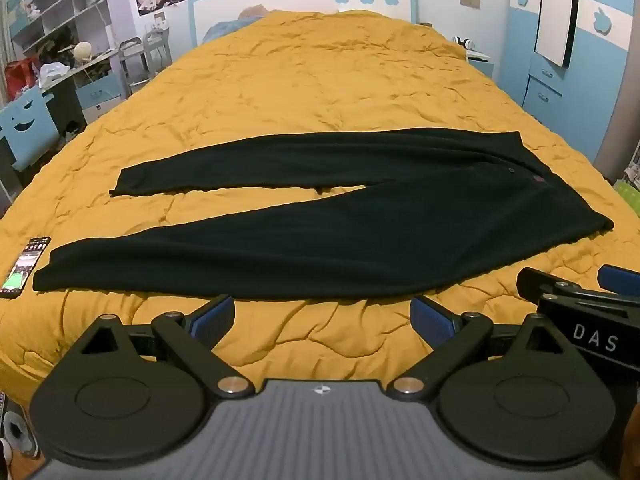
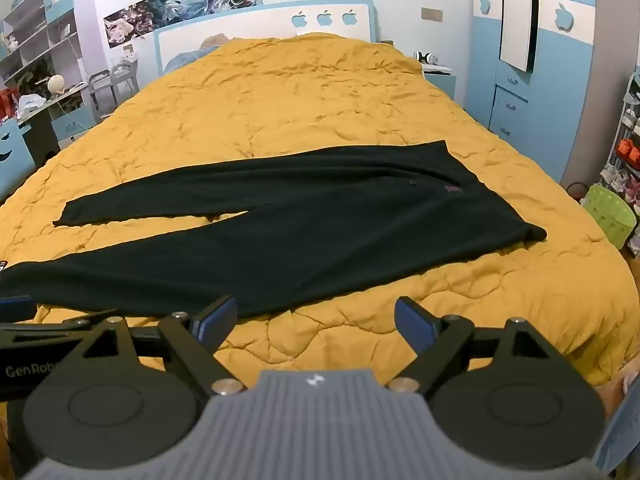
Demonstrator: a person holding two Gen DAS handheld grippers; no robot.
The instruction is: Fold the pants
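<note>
Both tongs wide and empty, poised over the near edge of the bed.

Your left gripper (image 1: 322,316) and right gripper (image 2: 316,320) hang side by side with jaws spread wide, nothing between them, tilted down toward the quilt (image 1: 320,92). Just beyond them the black pants (image 1: 340,236) lie flat across the bed, waistband to your right, legs splayed apart to your left, so you can likely lay one leg over the other first. A phone (image 1: 25,266) sits just beside the near cuff; mind it.
</note>
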